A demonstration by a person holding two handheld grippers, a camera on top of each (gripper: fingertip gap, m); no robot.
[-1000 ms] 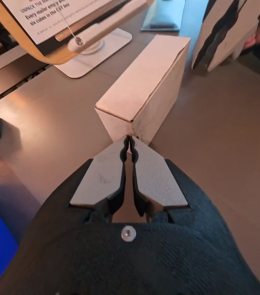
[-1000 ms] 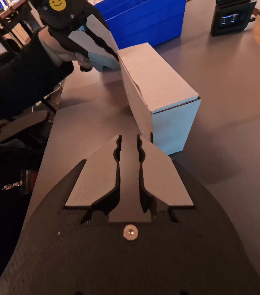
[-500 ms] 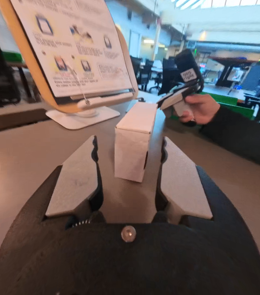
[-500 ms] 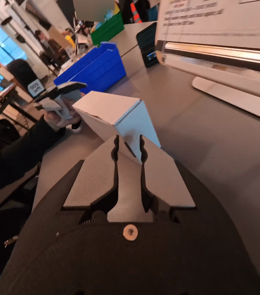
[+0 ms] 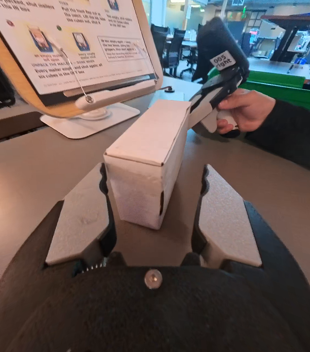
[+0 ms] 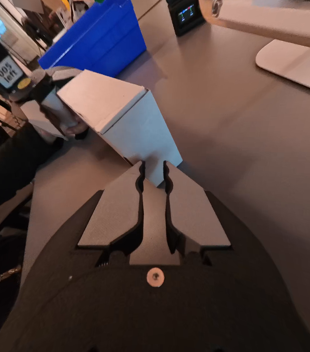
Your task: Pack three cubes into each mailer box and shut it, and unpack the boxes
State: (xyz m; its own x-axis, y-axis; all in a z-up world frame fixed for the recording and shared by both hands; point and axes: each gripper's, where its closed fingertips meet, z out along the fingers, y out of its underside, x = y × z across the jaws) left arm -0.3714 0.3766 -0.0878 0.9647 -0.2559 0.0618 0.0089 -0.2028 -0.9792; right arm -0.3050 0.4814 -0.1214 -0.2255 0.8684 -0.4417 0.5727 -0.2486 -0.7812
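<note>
A shut white mailer box (image 5: pixel 146 152) stands on a long narrow side on the grey table (image 5: pixel 36 171). My left gripper (image 5: pixel 154 168) is open wide, level with the table, and the box's near end sits between its fingertips without being clamped. My right gripper (image 6: pixel 153 162) is open by a narrow gap with nothing in it, its tips at the lower part of the box's other end (image 6: pixel 142 137). It also shows in the left wrist view (image 5: pixel 192 114), held by a hand at the box's far top corner. The left gripper shows in the right wrist view (image 6: pixel 55 114). No cubes are in view.
A document stand with an instruction sheet (image 5: pixel 70 47) on a white base (image 5: pixel 93 122) stands at the back of the table. A blue bin (image 6: pixel 97 42) and a small black device with a screen (image 6: pixel 186 17) are behind the box. A green bin (image 5: pixel 276 82) is behind the hand. About 15 centimeters separates my left fingertips from my right.
My left gripper has opened from shut, tilted level and come up to the box's end, which now sits between its fingers. My right gripper has swung round to the box's opposite end, gap unchanged.
</note>
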